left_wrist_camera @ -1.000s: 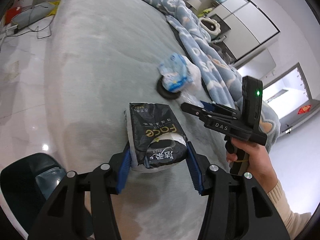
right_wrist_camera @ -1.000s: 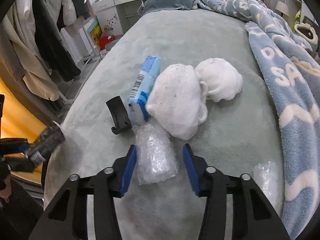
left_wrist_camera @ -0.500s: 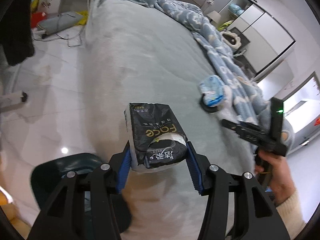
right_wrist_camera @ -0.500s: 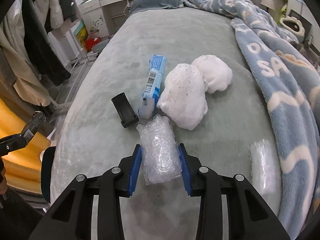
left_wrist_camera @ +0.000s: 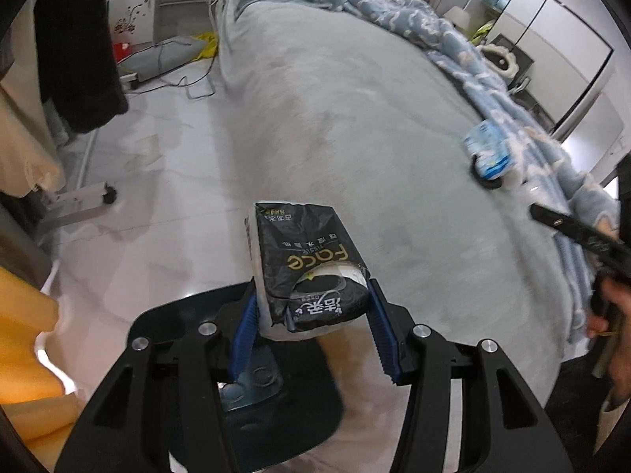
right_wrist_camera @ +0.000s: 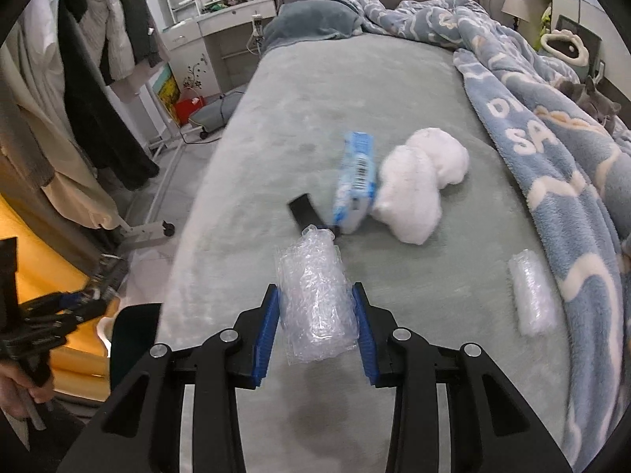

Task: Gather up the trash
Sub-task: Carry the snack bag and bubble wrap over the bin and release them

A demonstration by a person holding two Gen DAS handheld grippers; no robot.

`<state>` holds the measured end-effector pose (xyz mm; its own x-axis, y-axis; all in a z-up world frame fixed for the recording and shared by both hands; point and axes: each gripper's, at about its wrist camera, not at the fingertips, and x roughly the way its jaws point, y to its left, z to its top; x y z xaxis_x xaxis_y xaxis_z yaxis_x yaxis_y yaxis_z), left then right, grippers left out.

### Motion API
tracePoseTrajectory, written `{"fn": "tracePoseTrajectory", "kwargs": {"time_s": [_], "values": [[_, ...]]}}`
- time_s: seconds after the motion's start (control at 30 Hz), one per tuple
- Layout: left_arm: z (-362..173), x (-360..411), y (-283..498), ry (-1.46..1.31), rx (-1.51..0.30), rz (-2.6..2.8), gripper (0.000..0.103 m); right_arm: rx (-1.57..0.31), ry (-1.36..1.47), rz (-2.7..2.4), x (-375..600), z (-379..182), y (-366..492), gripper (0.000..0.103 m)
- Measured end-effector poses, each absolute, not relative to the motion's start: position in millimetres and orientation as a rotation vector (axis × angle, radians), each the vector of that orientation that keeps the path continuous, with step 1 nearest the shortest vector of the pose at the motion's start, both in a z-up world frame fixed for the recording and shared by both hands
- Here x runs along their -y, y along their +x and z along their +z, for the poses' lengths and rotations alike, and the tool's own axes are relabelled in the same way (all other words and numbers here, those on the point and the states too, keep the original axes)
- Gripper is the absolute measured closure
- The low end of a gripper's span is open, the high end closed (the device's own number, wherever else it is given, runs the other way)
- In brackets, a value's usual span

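Observation:
My left gripper [left_wrist_camera: 311, 311] is shut on a black tissue pack [left_wrist_camera: 307, 264] and holds it in the air at the bed's left edge, above a dark green trash bin [left_wrist_camera: 252, 386]. My right gripper [right_wrist_camera: 315, 315] is shut on a roll of clear bubble wrap [right_wrist_camera: 315, 295], lifted above the grey bed [right_wrist_camera: 315, 98]. On the bed lie a blue tissue pack [right_wrist_camera: 357, 177], a black clip-like object [right_wrist_camera: 303, 211], two white fluffy socks [right_wrist_camera: 422, 181] and another bubble wrap piece [right_wrist_camera: 532, 295].
A blue patterned blanket [right_wrist_camera: 552, 138] covers the bed's right side. Clothes hang on a rack [right_wrist_camera: 90, 79] left of the bed. The bin's rim [right_wrist_camera: 134, 339] shows at the bed's lower left corner. A white dresser [right_wrist_camera: 221, 27] stands behind.
My left gripper carried the black tissue pack left, off the bed and over the bin. My right gripper closed on the bubble wrap and lifted it off the bed.

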<state>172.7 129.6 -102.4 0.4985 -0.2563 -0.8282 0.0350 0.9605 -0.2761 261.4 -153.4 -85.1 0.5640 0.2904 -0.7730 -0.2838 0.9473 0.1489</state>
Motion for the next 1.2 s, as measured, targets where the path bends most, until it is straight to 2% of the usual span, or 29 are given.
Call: {"fn": "tracePoseTrajectory", "kwargs": {"time_s": [0.7,1.0,1.2], "values": [[-177,-189,140,-0.206,-1.277,-0.046,0.048,-0.813,-0.054,0.586,33,-60,221,0.066],[-208,-201,122,-0.231,-1.407,-0.081,0.045,-0.873,-0.125,0.697,-31,-81,211,0.066],[-212,-207,111,-0.234,-1.428,-0.099,0.038,-0.933,-0.189,0.740,-68,-105,204,0.066]]}}
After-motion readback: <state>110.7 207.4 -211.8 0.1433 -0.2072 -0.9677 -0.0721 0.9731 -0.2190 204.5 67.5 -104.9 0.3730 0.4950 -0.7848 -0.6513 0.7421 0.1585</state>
